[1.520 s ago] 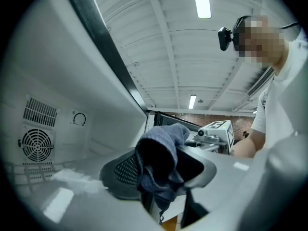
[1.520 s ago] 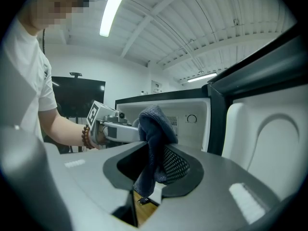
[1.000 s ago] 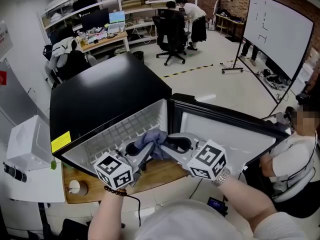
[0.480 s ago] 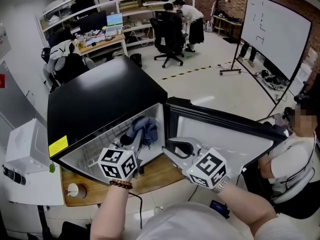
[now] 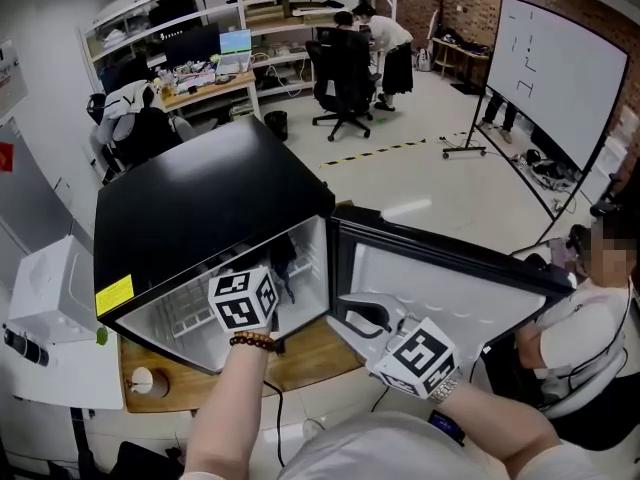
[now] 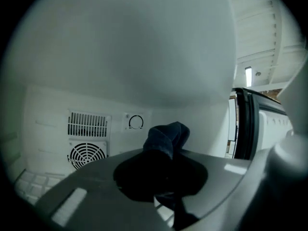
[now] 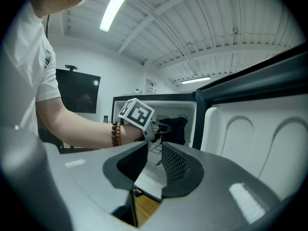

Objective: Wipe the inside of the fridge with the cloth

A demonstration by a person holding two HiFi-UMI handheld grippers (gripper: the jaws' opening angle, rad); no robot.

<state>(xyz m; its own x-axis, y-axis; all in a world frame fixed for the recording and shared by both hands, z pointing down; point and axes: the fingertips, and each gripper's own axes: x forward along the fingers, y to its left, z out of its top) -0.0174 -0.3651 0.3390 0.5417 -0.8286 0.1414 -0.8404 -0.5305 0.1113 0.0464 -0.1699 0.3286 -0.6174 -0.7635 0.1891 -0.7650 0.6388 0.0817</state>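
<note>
One cloth (image 6: 166, 137) sat clamped in the left gripper (image 5: 281, 278) inside the fridge (image 5: 200, 198), apparently mid-air; right gripper (image 5: 350, 318), five o'clock, hung narrow, empty.

Bright, even overhead light fills the head view, leaving a soft sheen on the black top of the fridge (image 5: 200, 198) and on the pale floor (image 5: 420, 168). The left gripper view is dim inside the fridge, black at its corners, with the cloth (image 6: 166, 137) a near-black shape and the near foreground blurred. In the right gripper view a strip light (image 7: 113, 11) glares, and straight lines bow toward the edges.
</note>
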